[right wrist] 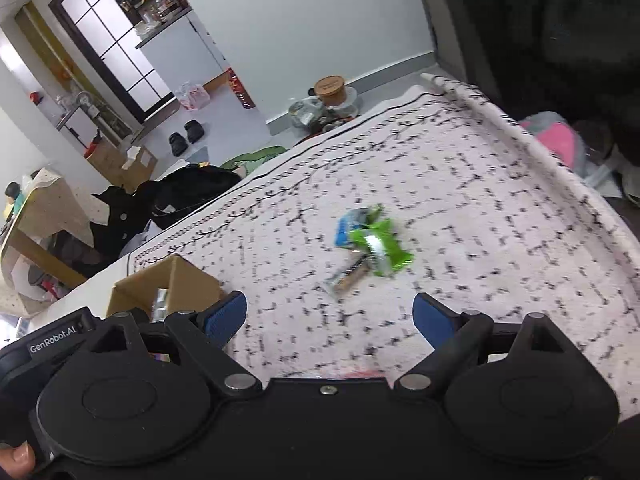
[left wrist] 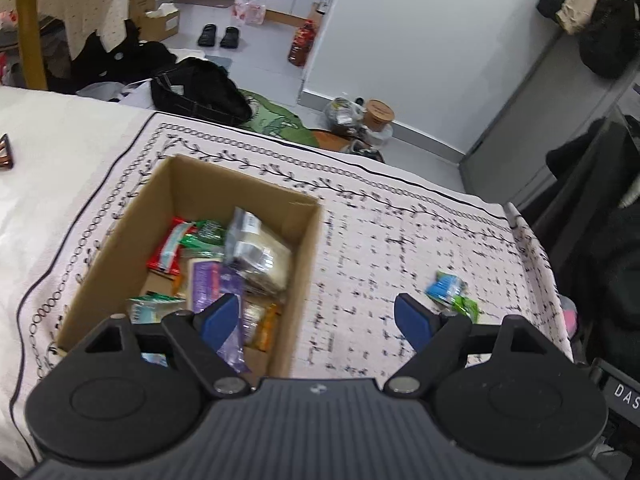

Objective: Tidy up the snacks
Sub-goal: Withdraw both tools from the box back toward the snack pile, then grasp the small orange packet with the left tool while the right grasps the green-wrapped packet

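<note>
Most of the snacks already sit in the cardboard box (left wrist: pixel 188 240), which fills the centre-left of the left wrist view on the patterned cloth (left wrist: pixel 400 248); what is left is a small heap of loose packets (right wrist: pixel 366 246) lying on the bare cloth, well apart from the box. In the right wrist view that heap sits just above the middle of the frame, straight ahead of the right gripper (right wrist: pixel 330 318) and a little toward its right-hand finger. The green wrapper (right wrist: pixel 384 246) on top overlaps a blue-and-white one (right wrist: pixel 348 226), and a slim clear-wrapped bar (right wrist: pixel 346 280) sticks out below them with its long axis running from lower left to upper right of the frame, so it lies slantwise to the gap between the jaws. Those jaws stand wide apart and hold nothing. The left gripper (left wrist: pixel 320 320) is likewise spread wide and empty, hovering over the near right corner of the box, and the same heap appears only at the right edge of its view (left wrist: pixel 452 292), off beyond its right-hand finger. The right gripper looks better placed for the pickup, probably after a slight turn of the wrist to square the jaws to one packet.
</note>
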Tool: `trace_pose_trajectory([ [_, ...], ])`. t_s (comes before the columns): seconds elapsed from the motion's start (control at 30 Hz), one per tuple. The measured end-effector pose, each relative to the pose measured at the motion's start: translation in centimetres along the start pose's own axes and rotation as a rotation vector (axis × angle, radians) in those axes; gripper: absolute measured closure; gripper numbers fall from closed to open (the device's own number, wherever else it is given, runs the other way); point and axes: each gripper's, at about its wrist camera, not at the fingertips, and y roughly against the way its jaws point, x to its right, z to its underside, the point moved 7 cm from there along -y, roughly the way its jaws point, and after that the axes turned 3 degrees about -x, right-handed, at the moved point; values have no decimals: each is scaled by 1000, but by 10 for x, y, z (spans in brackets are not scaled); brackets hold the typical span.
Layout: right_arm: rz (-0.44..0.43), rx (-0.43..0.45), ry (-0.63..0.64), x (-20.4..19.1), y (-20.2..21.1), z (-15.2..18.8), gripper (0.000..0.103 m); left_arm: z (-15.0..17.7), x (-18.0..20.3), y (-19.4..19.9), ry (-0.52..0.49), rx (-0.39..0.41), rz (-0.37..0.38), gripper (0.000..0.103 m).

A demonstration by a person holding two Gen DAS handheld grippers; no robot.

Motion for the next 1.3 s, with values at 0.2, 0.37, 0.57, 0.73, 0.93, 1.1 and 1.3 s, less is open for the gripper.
trace_pose_trajectory([
  [0.2,8,1,-11,25,10,1,13,13,21,-4,-49,-13,5,19],
  [0.37,-3,-5,3,35,17,2,13,28,38,-9,-75,-38,21,19],
  [0.57,-12,-21,-27,50,16,10,13,50,57,-21,-112,-74,23,19],
  [0.73,-9,-31,-74,64,9,18,13,65,72,-32,-134,-104,35,19],
  [0.93,-23,-26,-102,75,2,17,11,85,85,-49,-165,-151,9,19],
  [1.1,-44,-23,-104,79,-6,17,5,97,89,-63,-155,-184,-7,19],
  [1.3,-73,-22,-148,87,-18,15,0,107,94,-81,-126,-222,-9,19],
])
